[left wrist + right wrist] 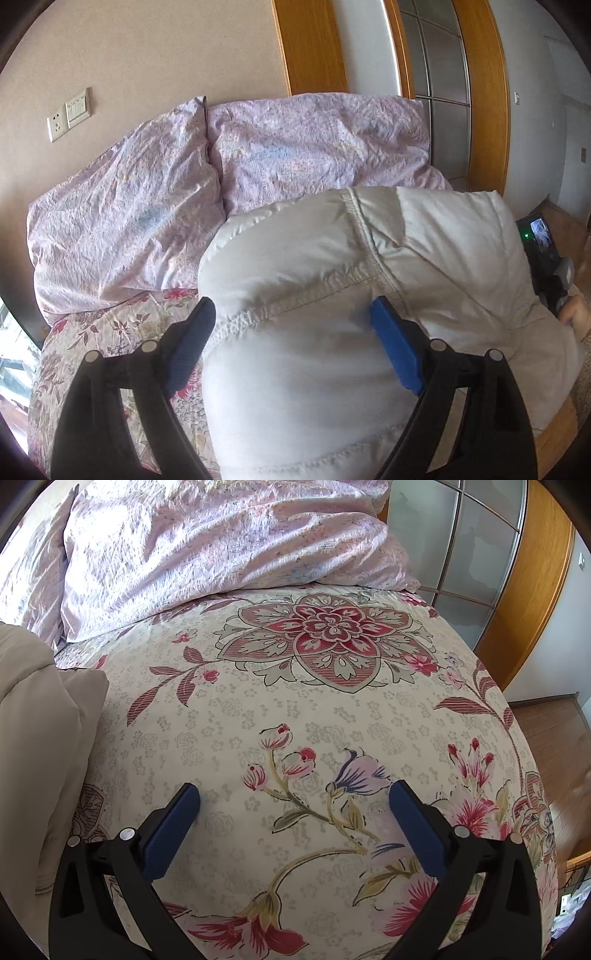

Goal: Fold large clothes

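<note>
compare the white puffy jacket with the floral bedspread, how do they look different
The white puffy jacket is plain, while the floral bedspread carries red and pink flowers. The jacket is bulky and quilted with raised stitched seams, bunched into a mound; the bedspread lies smooth and flat. The jacket covers only part of the bed, and the bedspread runs under it across the mattress. Both are light-coloured fabric on the same bed.

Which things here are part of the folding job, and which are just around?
Job:
white padded garment
left gripper, open over it
right gripper, open above the bedspread

Just around:
floral bedspread
pillows
wall switch
socket
wooden door frame
</note>
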Available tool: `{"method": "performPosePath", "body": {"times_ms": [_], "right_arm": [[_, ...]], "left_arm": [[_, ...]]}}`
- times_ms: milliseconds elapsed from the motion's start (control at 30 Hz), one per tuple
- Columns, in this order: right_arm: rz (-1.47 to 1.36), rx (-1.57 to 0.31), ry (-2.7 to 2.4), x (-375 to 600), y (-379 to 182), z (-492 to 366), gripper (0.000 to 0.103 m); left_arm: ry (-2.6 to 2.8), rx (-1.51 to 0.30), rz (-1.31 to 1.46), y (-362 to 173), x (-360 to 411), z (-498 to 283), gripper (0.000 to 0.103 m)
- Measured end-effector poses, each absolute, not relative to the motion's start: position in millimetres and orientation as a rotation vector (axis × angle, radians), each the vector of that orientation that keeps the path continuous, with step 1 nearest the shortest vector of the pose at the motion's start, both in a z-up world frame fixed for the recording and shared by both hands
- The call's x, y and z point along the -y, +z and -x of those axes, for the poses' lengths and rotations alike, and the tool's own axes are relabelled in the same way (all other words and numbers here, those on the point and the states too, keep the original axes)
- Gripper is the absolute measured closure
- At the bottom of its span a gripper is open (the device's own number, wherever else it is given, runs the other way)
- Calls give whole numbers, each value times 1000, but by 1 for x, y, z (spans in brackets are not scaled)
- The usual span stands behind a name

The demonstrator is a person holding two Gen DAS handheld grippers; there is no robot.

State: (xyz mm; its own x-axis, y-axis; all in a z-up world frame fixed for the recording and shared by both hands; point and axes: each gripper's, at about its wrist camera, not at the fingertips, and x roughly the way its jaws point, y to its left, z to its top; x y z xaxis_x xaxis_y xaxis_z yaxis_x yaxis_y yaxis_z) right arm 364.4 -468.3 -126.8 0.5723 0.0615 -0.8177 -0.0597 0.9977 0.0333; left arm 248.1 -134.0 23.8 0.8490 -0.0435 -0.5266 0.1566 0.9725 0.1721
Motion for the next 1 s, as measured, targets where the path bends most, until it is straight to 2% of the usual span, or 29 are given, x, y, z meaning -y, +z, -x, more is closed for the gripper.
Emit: {"method": "performPosePath", "body": {"times_ms": [833,1000], "right_arm": [[-16,-965,49,469,-125,-367,1],[-49,-980,-28,472,-123,-367,1]], "left_arm": [[-67,-572,-236,-50,176,-321,14],[-66,-557,-231,-44,175,-314,13]]}}
